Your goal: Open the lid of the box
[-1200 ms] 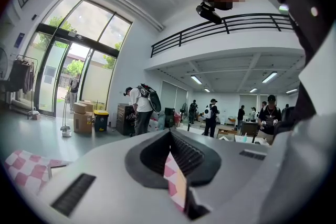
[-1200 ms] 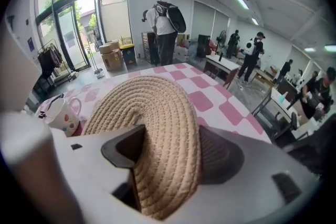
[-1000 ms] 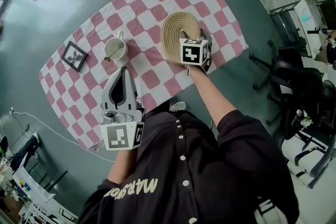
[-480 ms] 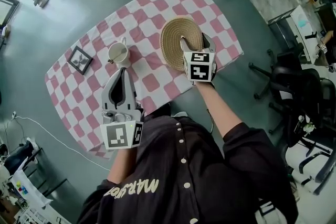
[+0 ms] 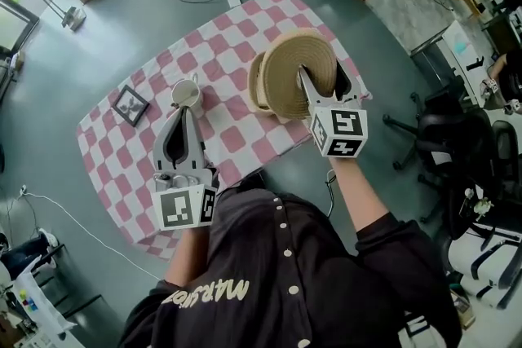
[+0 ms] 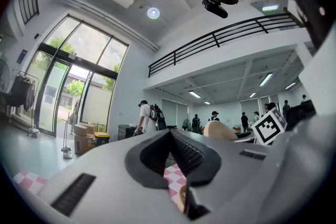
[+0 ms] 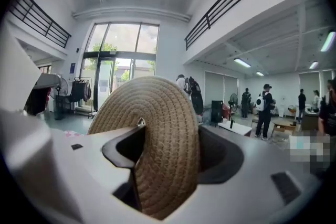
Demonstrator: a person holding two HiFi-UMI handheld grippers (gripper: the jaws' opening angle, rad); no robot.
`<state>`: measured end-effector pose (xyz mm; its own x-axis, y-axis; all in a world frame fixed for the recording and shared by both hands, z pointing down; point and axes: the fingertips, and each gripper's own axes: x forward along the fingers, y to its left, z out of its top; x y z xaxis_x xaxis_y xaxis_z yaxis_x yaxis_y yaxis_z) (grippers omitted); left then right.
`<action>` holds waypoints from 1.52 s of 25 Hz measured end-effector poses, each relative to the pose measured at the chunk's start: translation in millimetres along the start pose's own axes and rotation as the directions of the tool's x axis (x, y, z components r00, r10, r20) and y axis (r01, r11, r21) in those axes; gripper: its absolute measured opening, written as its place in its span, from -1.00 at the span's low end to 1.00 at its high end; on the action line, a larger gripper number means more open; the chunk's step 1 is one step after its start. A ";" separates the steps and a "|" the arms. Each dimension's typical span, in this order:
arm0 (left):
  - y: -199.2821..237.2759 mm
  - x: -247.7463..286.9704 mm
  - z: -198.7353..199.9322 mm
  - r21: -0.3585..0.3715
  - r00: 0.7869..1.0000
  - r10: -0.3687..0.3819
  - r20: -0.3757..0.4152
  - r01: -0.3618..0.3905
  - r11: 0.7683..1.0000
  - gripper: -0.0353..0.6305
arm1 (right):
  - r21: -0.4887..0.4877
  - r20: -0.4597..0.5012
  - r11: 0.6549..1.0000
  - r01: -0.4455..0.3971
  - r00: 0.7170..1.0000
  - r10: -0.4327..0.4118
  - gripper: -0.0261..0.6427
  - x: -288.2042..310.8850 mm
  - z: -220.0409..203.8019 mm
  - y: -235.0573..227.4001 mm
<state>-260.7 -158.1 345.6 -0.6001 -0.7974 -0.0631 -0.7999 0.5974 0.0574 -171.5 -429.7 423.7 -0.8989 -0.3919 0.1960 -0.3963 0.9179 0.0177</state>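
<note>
Lid [image 5: 295, 65] is clamped on edge by the right hand-held gripper [image 5: 321, 76] above the box [image 5: 259, 99]; a slip could be caused by the edge-only hold. Left hand-held gripper [image 5: 181, 113] is closed, empty.

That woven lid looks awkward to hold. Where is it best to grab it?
By its rim, from the person's side, as the right gripper does. The woven lid is a round disc standing tilted above the table, with its near edge free, so the jaws can straddle that edge.

Your table [image 5: 269, 12] wears a pink-and-white checked cloth [image 5: 122, 167]; on it you have a small framed picture [image 5: 130, 105], a cup [image 5: 186, 94] and the woven box [image 5: 258, 94].
</note>
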 end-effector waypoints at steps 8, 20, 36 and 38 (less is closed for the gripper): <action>3.2 -10.1 28.5 0.010 0.997 0.022 0.071 -0.023 1.000 -0.86 | 0.058 0.237 0.998 0.002 0.971 -0.015 -0.02 -58.4 65.0 -18.2; 16.9 -20.3 46.9 0.043 0.993 0.060 0.104 -0.065 0.997 -0.86 | 0.084 0.393 0.996 0.002 0.919 -0.035 -0.02 -128.6 116.7 -44.9; 37.9 -36.7 48.3 0.074 0.985 0.136 0.103 -0.144 0.987 -0.86 | 0.092 0.420 0.995 0.046 0.904 -0.081 -0.02 -172.6 107.7 -73.7; 41.3 -38.4 46.8 0.077 0.985 0.145 0.096 -0.152 0.985 -0.86 | 0.092 0.424 0.995 0.050 0.902 -0.084 -0.02 -175.6 105.3 -76.3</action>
<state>-271.1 -98.9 303.7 -0.7074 -0.6907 -0.1500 -0.6974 0.7166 -0.0102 -3.2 -437.4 284.6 -0.8566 -0.4569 -0.2400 -0.4561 0.8878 -0.0624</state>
